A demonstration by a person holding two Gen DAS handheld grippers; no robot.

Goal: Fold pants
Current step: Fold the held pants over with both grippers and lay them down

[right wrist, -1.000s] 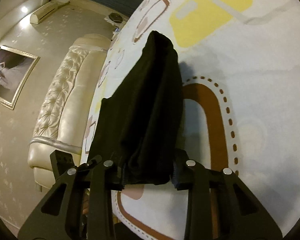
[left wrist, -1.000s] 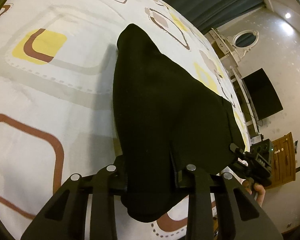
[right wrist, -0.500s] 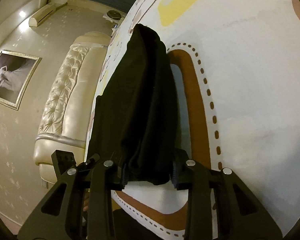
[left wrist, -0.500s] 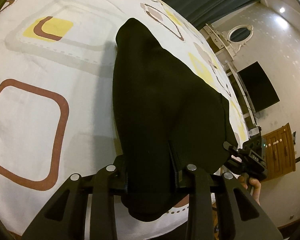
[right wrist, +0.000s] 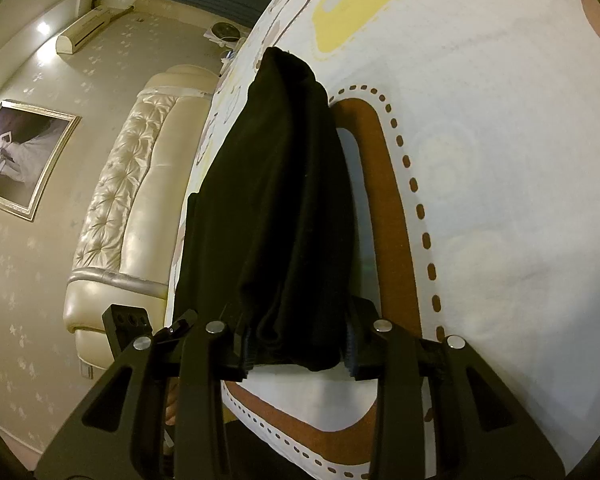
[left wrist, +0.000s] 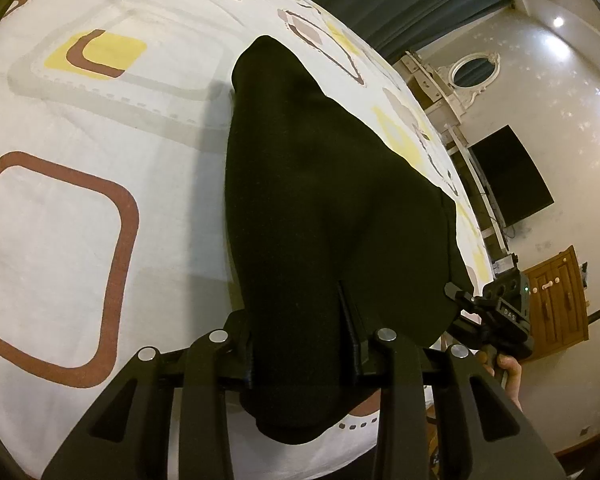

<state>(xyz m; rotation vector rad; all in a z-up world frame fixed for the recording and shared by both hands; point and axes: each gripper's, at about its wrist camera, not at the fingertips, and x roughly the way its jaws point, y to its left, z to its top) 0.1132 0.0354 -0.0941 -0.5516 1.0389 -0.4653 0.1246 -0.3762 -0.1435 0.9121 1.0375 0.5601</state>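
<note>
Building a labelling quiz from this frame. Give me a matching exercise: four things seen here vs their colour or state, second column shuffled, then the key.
Column one:
1. pants
2. left gripper
3. headboard
4. bedspread

Column two:
A. cream, tufted, glossy
B. white with brown and yellow rounded squares
C. black, bunched, lifted at the near end
D. shut on a fold of cloth

Pairs: 1-C, 2-D, 3-A, 4-B
</note>
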